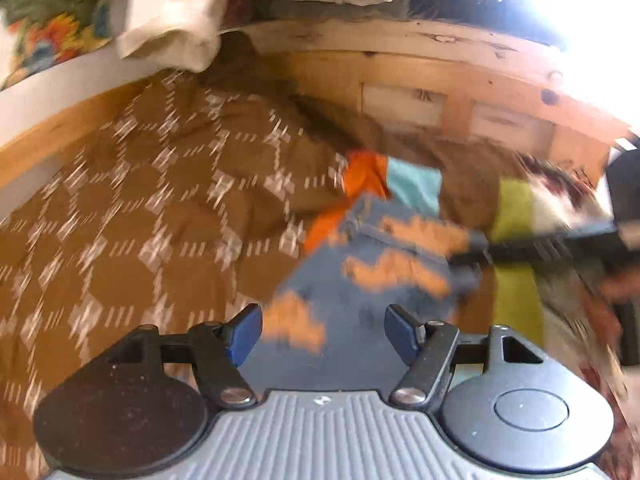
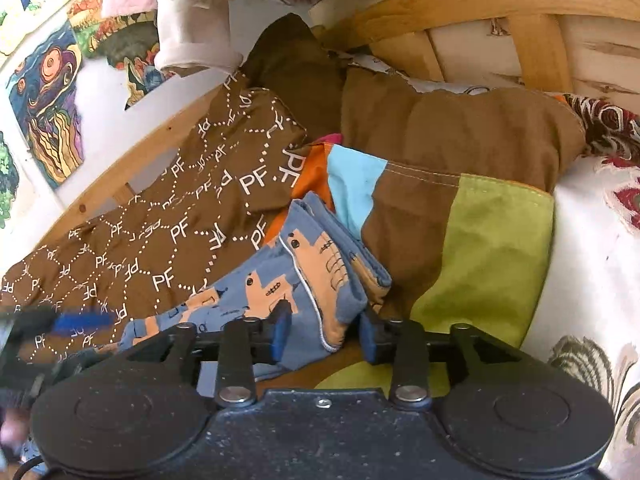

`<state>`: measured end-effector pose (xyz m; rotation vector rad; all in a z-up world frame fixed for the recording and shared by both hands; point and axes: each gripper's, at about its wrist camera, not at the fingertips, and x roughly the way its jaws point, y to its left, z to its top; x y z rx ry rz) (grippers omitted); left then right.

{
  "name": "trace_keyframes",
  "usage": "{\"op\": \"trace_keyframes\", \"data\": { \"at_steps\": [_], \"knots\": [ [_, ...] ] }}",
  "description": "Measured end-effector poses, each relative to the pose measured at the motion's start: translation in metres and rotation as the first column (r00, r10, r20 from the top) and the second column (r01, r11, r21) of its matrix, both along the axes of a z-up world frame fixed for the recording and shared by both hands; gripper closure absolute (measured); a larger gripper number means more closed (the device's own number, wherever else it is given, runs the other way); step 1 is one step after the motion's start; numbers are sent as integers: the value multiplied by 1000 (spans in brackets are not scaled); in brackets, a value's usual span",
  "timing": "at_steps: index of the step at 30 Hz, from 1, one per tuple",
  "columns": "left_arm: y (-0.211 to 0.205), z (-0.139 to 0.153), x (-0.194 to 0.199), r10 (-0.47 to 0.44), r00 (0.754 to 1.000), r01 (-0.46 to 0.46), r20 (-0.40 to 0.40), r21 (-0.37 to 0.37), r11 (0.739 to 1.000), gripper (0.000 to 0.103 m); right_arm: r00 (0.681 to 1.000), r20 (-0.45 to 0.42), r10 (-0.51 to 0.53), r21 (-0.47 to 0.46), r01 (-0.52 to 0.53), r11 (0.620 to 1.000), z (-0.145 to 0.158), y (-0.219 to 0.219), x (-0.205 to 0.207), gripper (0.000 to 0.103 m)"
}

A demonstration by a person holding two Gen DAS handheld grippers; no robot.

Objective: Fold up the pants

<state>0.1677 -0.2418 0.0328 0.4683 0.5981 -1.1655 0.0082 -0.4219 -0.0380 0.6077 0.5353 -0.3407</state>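
The pants (image 2: 304, 280) are small, blue with an orange print, and lie partly folded on a brown patterned bed cover (image 2: 160, 240). In the left wrist view they are blurred (image 1: 384, 272). My left gripper (image 1: 324, 332) is open just above the near end of the pants, its blue pads (image 1: 244, 334) wide apart. It shows as a blur at the left edge of the right wrist view (image 2: 80, 322). My right gripper (image 2: 326, 336) is open with a folded edge of the pants between its pads, which stand apart from the cloth. It reaches in from the right in the left wrist view (image 1: 472, 256).
A patchwork cushion (image 2: 480, 248) of green, brown, light blue and orange lies right of the pants. A brown pillow (image 2: 460, 132) leans against the wooden bed frame (image 2: 520, 40). White cloths (image 1: 180, 20) hang over the headboard. Paintings (image 2: 48, 100) hang on the left wall.
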Motion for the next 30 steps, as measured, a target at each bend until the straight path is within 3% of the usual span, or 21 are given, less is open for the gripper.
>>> {"op": "trace_keyframes", "data": {
  "at_steps": [4,9,11,12,13,15,19,24,26,28,29,30],
  "knots": [
    [-63,-9,25,-82,996,82,-23,1,997,33,1000,2,-24,0,24,1000,-1,-2,-4,61],
    [-111,-26,31,-189,981,190,-29,28,981,36,999,-10,-37,11,37,999,-4,-10,-10,62],
    [-123,-33,29,-227,973,228,-31,64,971,57,1000,-11,-25,2,25,1000,-3,-10,-9,64],
    [-127,-36,27,-238,971,240,-33,79,967,74,1000,-15,-16,-13,16,1000,-2,-10,-8,69],
    [-131,-39,24,-246,969,248,-32,90,965,78,1000,-20,-8,-26,7,1000,-2,-9,-7,80],
    [-132,-40,20,-243,970,243,-15,86,966,86,999,-36,9,-56,-11,998,0,-5,-4,88],
    [-126,-35,18,-213,977,212,2,52,976,94,998,-43,34,-121,-39,992,6,4,-2,94],
    [-131,-32,17,-188,982,185,36,61,981,92,999,-31,34,-212,-40,976,16,8,4,95],
    [-134,-32,20,-190,981,186,46,71,980,81,998,-58,5,-184,-16,983,13,3,8,89],
    [-134,-30,25,-175,984,172,38,74,982,46,997,-72,-23,-139,13,990,9,-3,4,81],
    [-134,-29,29,-165,986,163,28,71,984,41,997,-65,-28,-128,20,992,9,-3,1,77],
    [-134,-29,34,-165,986,164,11,68,984,38,997,-64,-38,-126,29,992,9,-3,-2,63]
  ]
}}
